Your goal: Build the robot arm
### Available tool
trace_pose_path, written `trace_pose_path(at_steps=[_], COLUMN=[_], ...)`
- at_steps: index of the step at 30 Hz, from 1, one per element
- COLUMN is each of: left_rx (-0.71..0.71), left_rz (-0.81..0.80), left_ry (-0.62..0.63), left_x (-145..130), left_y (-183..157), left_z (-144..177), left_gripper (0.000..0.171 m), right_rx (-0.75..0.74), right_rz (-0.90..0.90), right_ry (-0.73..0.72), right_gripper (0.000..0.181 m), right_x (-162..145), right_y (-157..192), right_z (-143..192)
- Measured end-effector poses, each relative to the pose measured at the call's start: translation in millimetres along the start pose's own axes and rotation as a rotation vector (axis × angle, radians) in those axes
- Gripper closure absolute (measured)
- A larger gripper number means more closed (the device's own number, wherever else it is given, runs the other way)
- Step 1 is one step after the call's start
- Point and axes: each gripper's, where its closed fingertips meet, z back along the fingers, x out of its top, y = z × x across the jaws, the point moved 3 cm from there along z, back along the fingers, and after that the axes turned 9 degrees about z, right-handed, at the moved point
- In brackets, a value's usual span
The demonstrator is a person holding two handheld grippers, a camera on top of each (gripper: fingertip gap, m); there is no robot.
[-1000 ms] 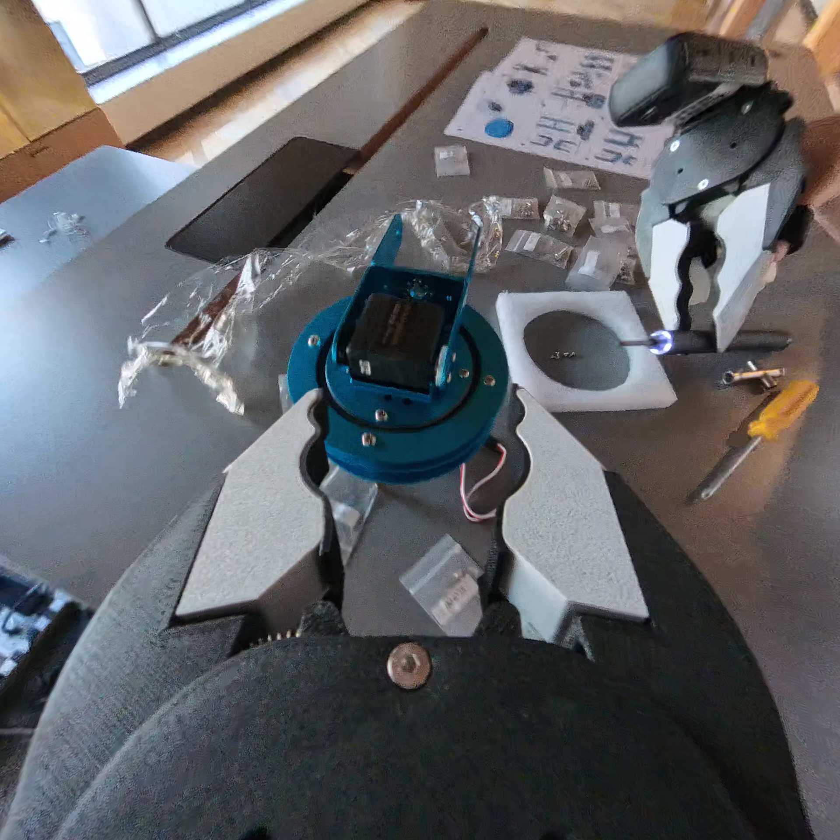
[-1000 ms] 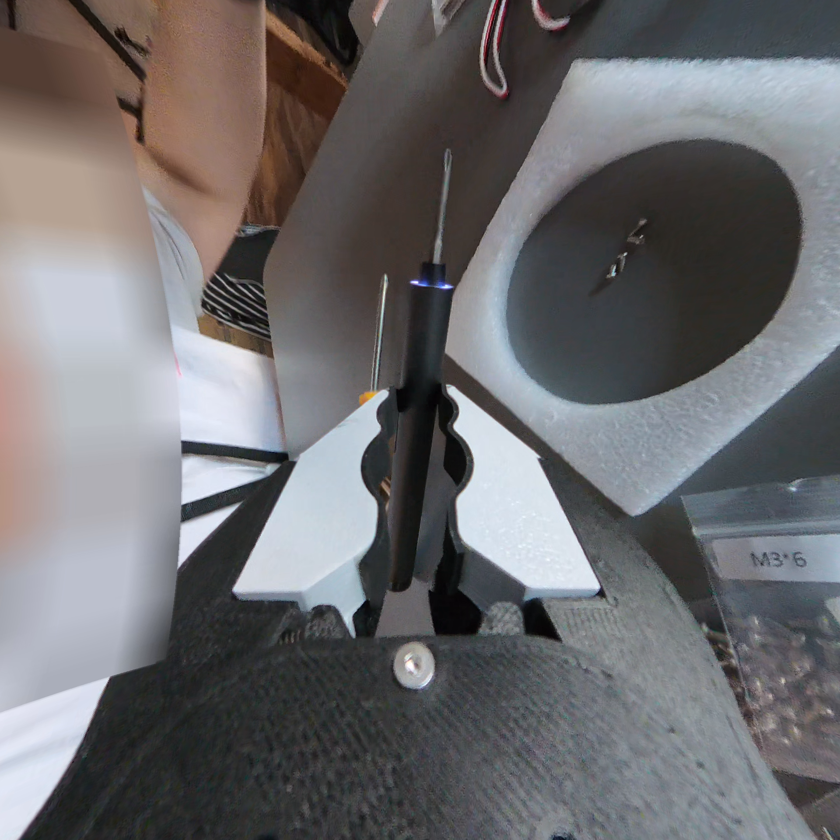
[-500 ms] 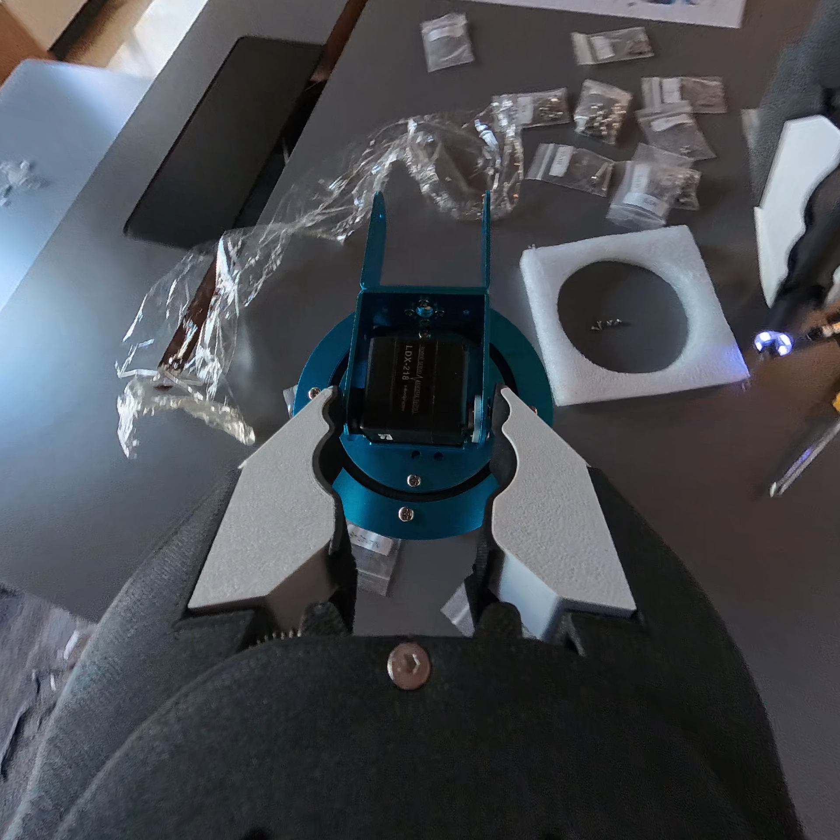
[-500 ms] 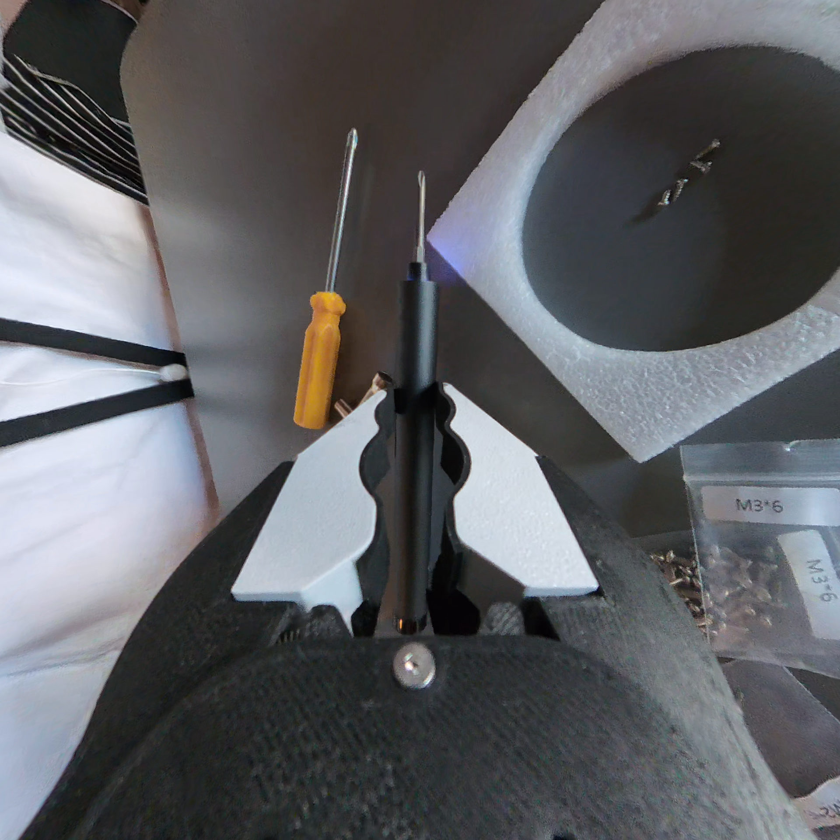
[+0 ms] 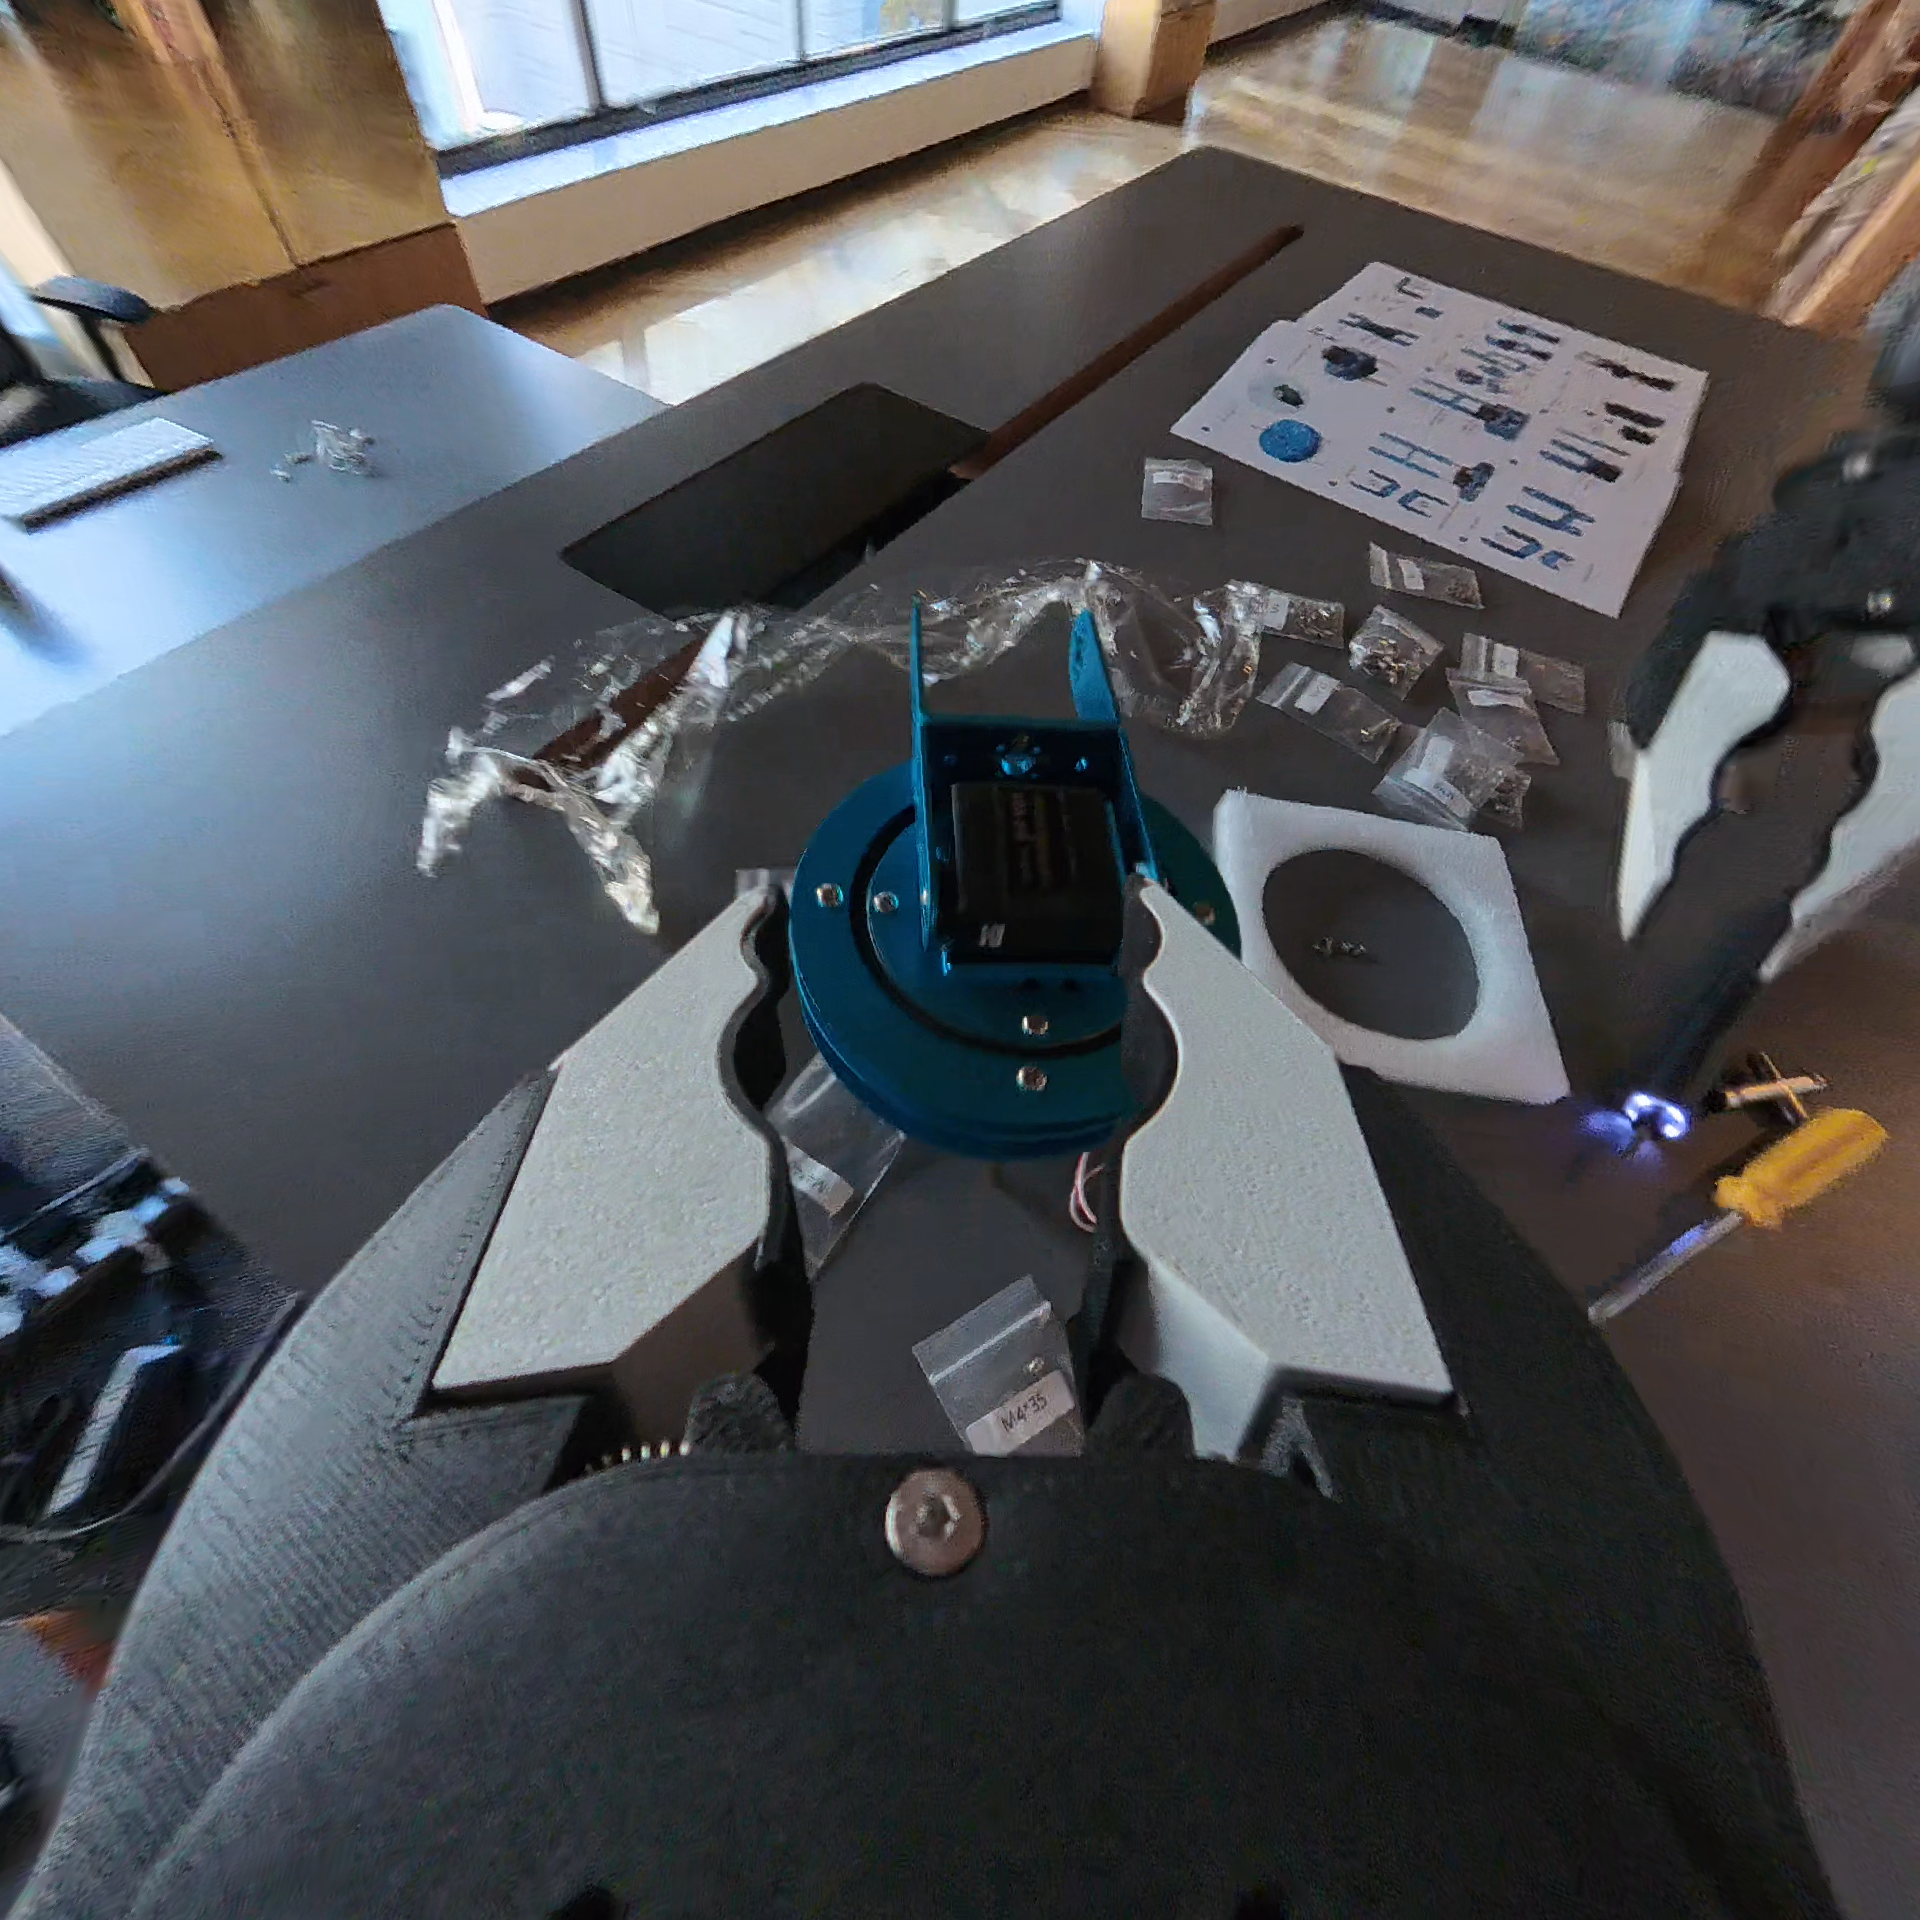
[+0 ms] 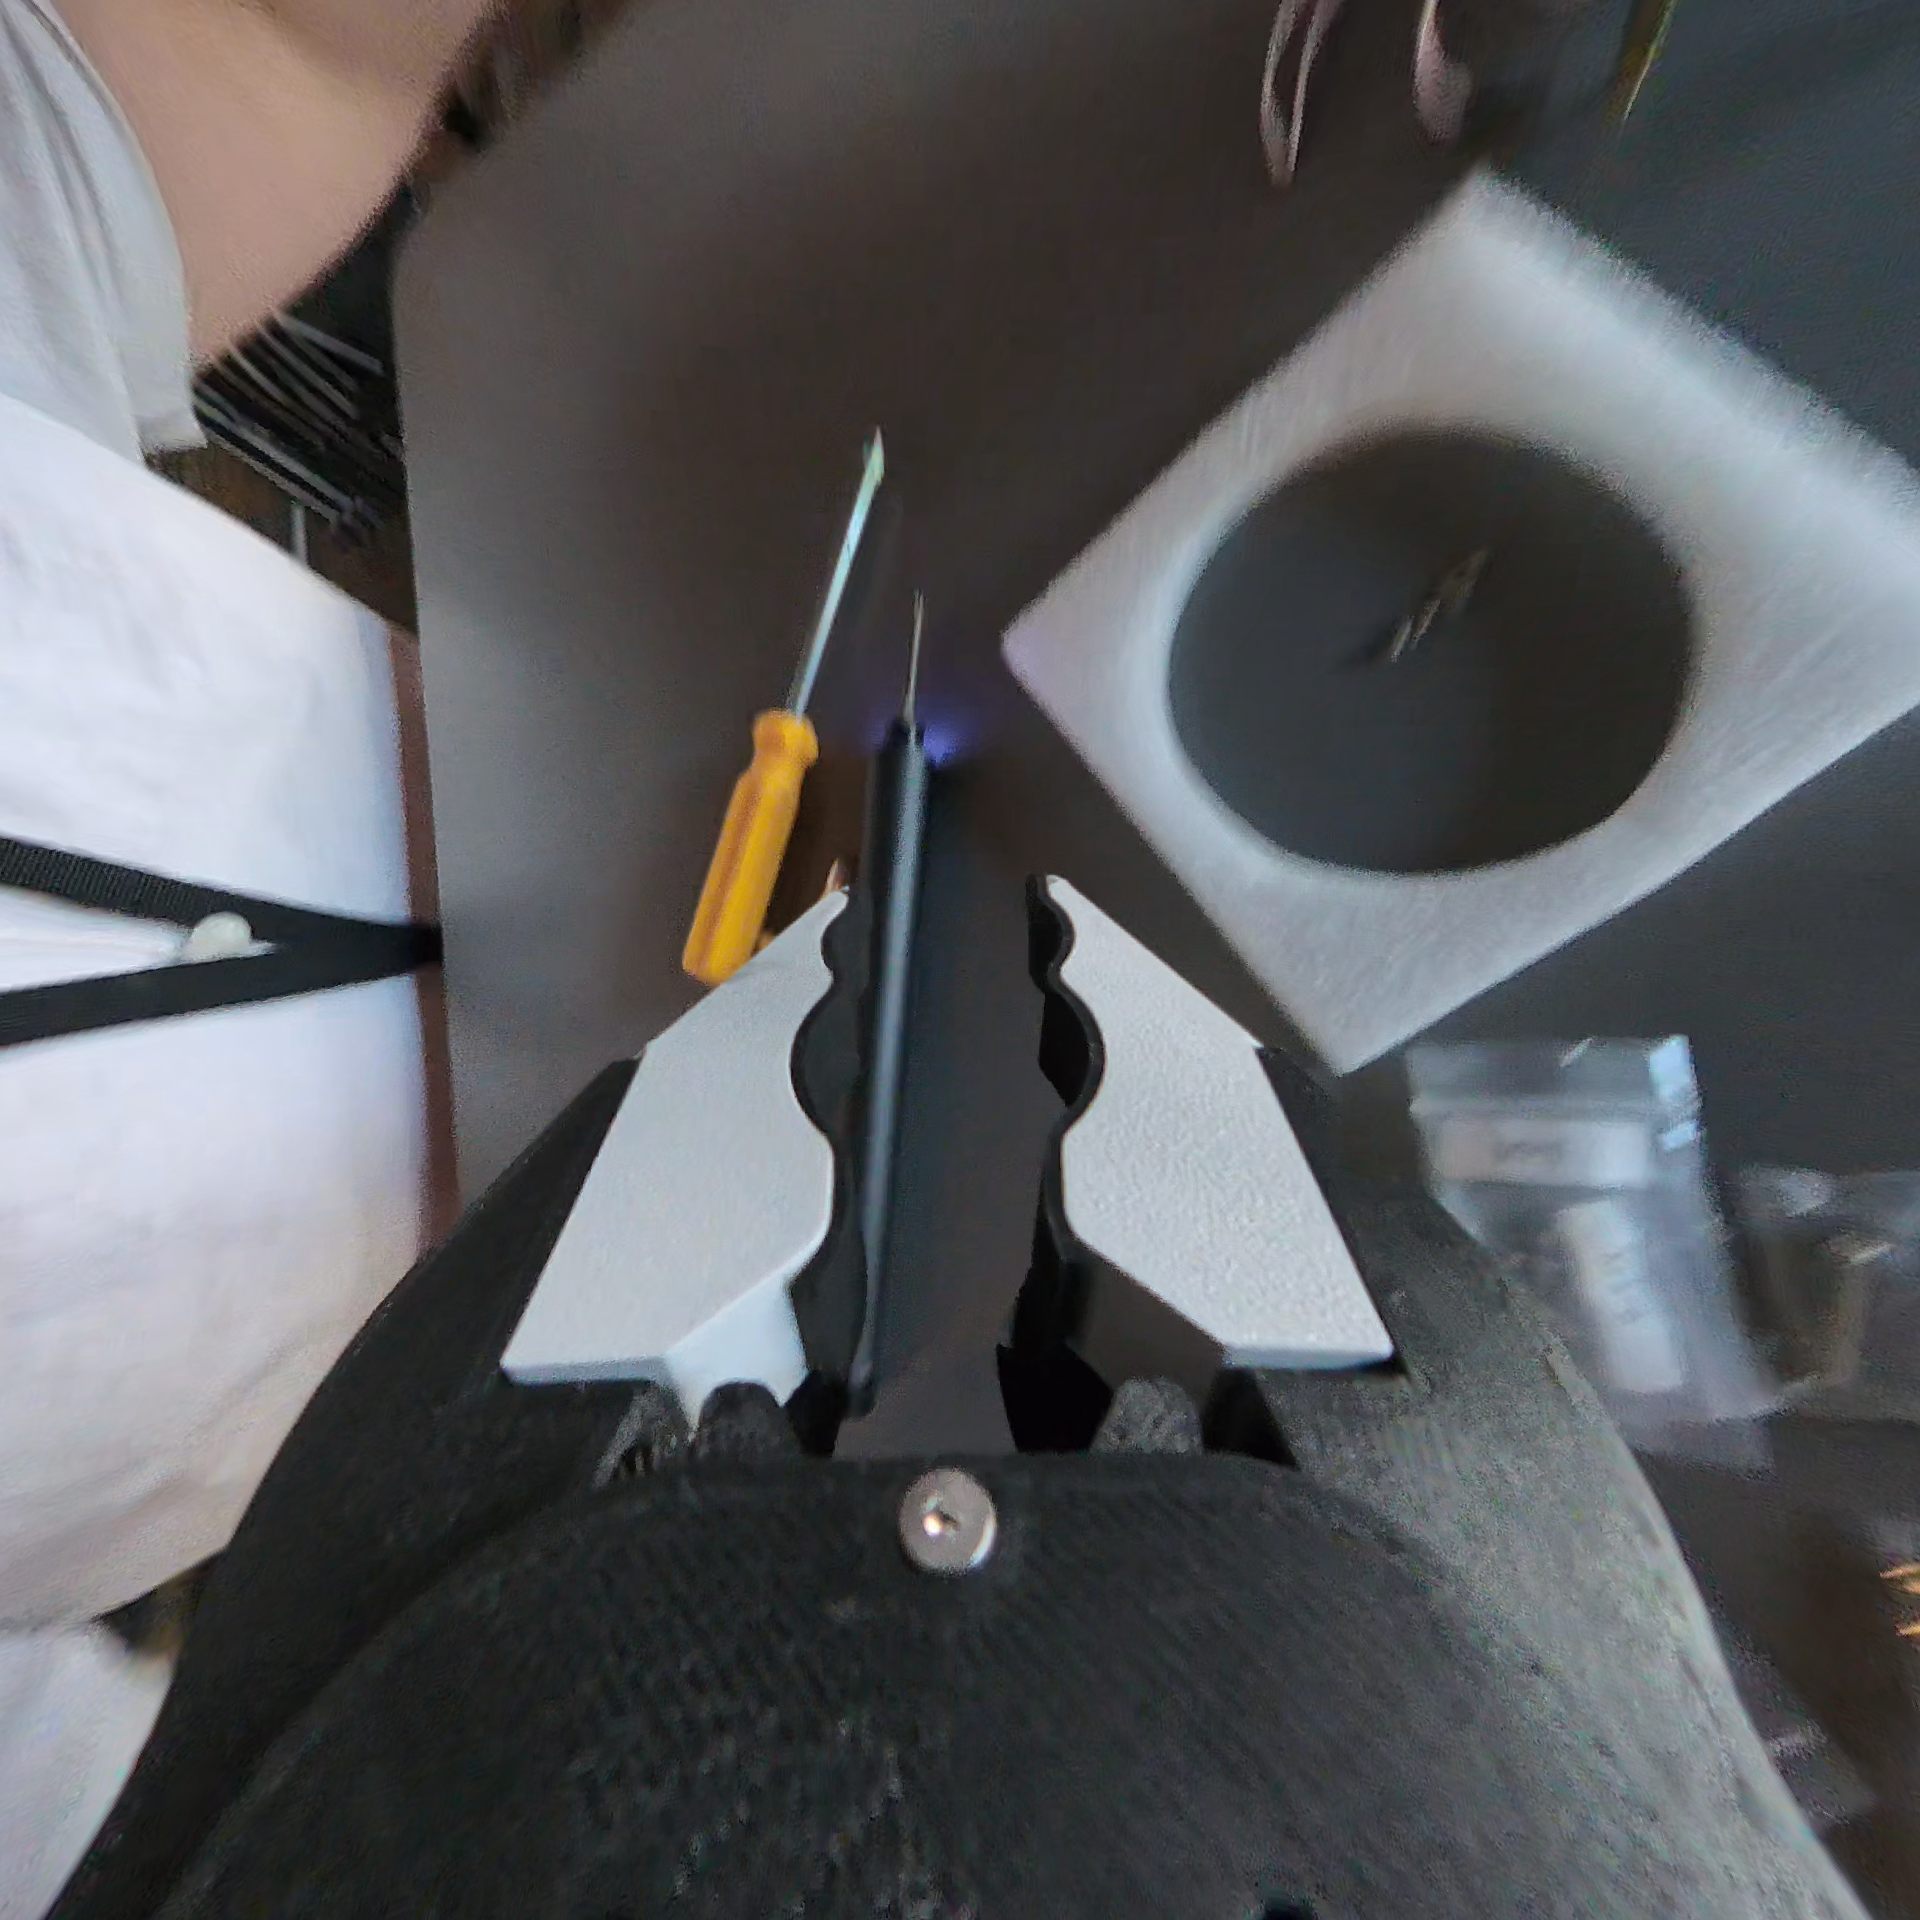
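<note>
My left gripper is shut on a blue round base that carries a blue bracket with a black servo. It holds the base tilted, just above the dark table. My right gripper is open. A black powered screwdriver with a lit tip stands between its fingers and leans on the left finger. The right gripper also shows in the left wrist view, right of a white foam square. The foam's round hole holds a few small screws.
A yellow-handled screwdriver and a small metal tool lie beside the black one. Several small bags of screws, crumpled clear wrap and a printed sheet lie farther back. A person's white shirt is at the table edge. Across from one pair of fingers to the other is roughly 30 cm. My left tips are about 25 cm from the white foam square, my right tips only 4 cm. Look for it in the right wrist view too.
My right gripper has opened and loosed its grip on the black screwdriver, which now leans on the left finger. My left gripper has tipped back up, still holding the blue base.
</note>
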Motion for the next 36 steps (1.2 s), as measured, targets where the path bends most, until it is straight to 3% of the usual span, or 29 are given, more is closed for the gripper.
trace_pose_path(at_steps=[2, 5, 11, 13, 19, 21, 27, 32, 36], left_rx=[-0.103, -0.203, -0.310, -0.323, -0.225, -0.185, -0.175, -0.266, -0.305], left_rz=[0.031, 0.088, 0.116, 0.134, 0.093, 0.063, 0.035, 0.097, 0.112], left_ry=[0.005, -0.029, -0.075, -0.062, -0.084, -0.070, -0.065, -0.094, -0.096], left_x=[-10, -16, -23, -25, -28, -30, -28, -18, -16], left_y=[3, 7, 3, -3, -18, -21, -9, -5, -5], left_z=[-6, -15, -21, -19, -17, -17, -8, -14, -17], left_gripper=[0.111, 0.111, 0.122, 0.126, 0.100, 0.098, 0.111, 0.117, 0.124], right_rx=[-0.109, -0.304, -0.410, -0.435, -0.531, -0.536, -0.528, -0.559, -0.750], right_rz=[0.102, 0.199, 0.075, 0.047, 0.126, 0.143, 0.098, 0.033, 0.288], right_ry=[-0.122, -0.147, -0.142, -0.109, 0.024, 0.045, -0.028, 0.113, 0.149], right_gripper=[0.151, 0.149, 0.153, 0.156, 0.166, 0.178, 0.177, 0.179, 0.165], right_x=[35, 80, 117, 120, 129, 131, 140, 136, 132], right_y=[-18, -66, -118, -129, -152, -158, -150, -160, -164], right_z=[10, 14, 4, -1, -4, -5, 0, 4, 11])
